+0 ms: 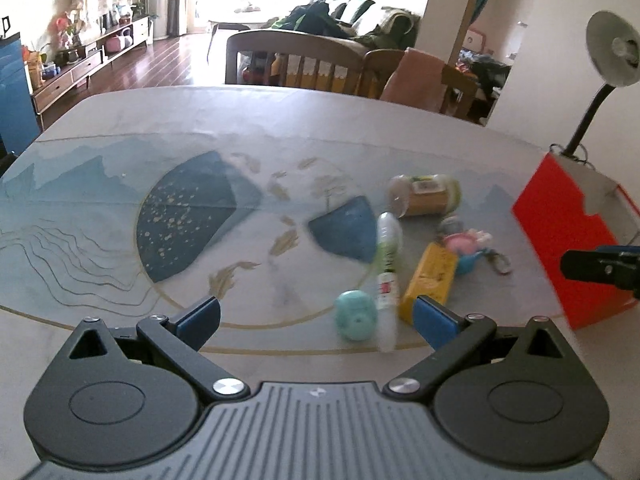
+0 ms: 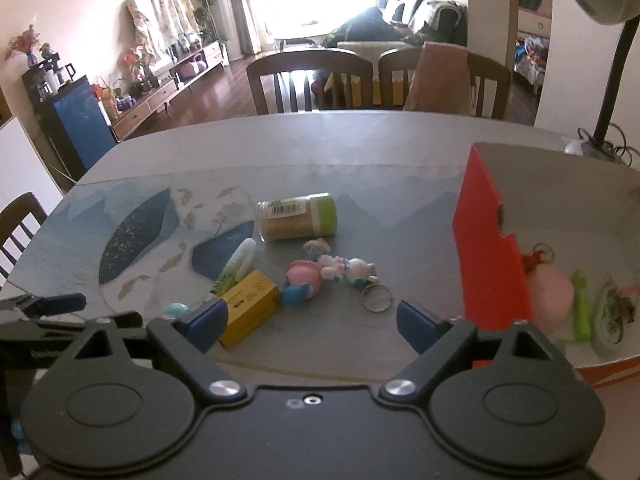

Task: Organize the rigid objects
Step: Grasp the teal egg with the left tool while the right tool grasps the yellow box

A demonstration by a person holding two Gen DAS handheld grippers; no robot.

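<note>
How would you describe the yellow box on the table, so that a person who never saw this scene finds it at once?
Start from the big red box at the right side of the table; a small heap of things lies on the mat to its left. The yellow box lies flat at the near edge of that heap, between a white tube and a pink toy. It alone there is yellow with square corners.

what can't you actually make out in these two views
- Label print on the slim bottle: left wrist view, motion blur.
- Contents of the red box: right wrist view, blurred, cut by its wall.
- Mint round thing: right wrist view, mostly behind a gripper finger.
</note>
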